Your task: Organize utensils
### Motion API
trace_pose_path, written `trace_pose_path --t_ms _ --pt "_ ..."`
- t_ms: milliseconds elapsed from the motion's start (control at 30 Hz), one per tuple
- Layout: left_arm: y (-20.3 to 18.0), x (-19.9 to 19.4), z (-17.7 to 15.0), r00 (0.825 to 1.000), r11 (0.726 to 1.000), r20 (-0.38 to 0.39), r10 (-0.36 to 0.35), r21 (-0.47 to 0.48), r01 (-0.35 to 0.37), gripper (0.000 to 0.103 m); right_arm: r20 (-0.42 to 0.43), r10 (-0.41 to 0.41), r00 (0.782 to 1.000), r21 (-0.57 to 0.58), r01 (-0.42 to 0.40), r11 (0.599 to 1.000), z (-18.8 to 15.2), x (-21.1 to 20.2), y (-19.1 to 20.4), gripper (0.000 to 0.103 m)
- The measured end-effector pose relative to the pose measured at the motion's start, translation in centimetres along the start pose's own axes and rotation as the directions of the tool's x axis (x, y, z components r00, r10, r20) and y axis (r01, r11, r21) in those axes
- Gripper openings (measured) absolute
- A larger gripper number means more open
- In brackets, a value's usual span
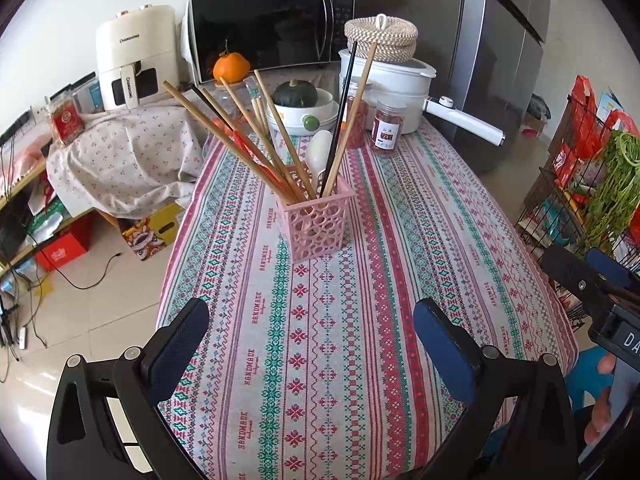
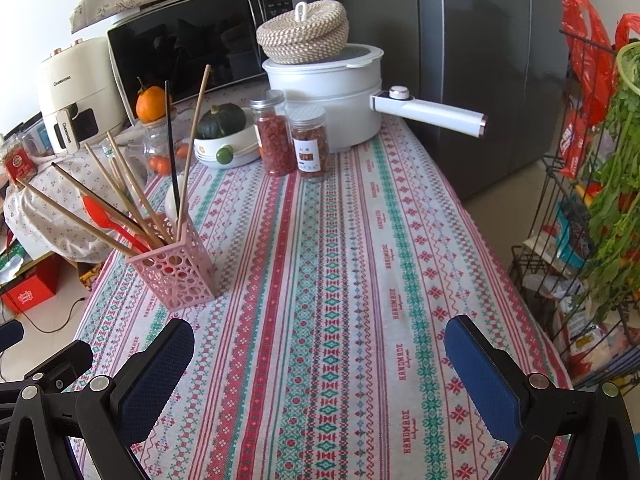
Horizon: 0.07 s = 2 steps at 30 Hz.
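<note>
A pink perforated holder (image 1: 318, 222) (image 2: 176, 270) stands upright on the patterned tablecloth (image 1: 360, 320) (image 2: 320, 260). Several wooden chopsticks (image 1: 240, 140) (image 2: 120, 184), a black chopstick (image 1: 340, 120) (image 2: 171, 140), a white spoon (image 1: 320, 152) (image 2: 173, 200) and a red spoon (image 1: 250, 152) (image 2: 102, 216) lean out of it. My left gripper (image 1: 312, 338) is open above the near cloth, short of the holder, nothing between its fingers. My right gripper (image 2: 320, 356) is open too, to the right of the holder, holding nothing. The right gripper (image 1: 588, 272) also shows at the left wrist view's right edge.
At the table's far end stand a white pot (image 2: 332, 96) with a long handle and woven lid, two spice jars (image 2: 296, 144), a bowl with a green squash (image 2: 224, 128), a microwave (image 1: 272, 32) and a fridge (image 2: 500, 80). A wire rack with greens (image 2: 592, 200) stands right of the table.
</note>
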<state>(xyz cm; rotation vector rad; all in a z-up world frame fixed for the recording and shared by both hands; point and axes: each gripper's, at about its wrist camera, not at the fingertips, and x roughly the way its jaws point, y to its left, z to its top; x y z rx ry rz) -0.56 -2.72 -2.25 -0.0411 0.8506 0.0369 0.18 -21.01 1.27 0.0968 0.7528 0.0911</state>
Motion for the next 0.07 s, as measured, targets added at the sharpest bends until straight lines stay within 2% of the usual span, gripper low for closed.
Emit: trace_pose_path --t_ms 67 --pt "-0.2 0.01 -0.04 1.0 1.0 0.0 -0.006 0.004 0.006 0.103 -0.004 -0.001 1.0 0.012 0.001 1.0 0.03 0.19 -0.23 0.103"
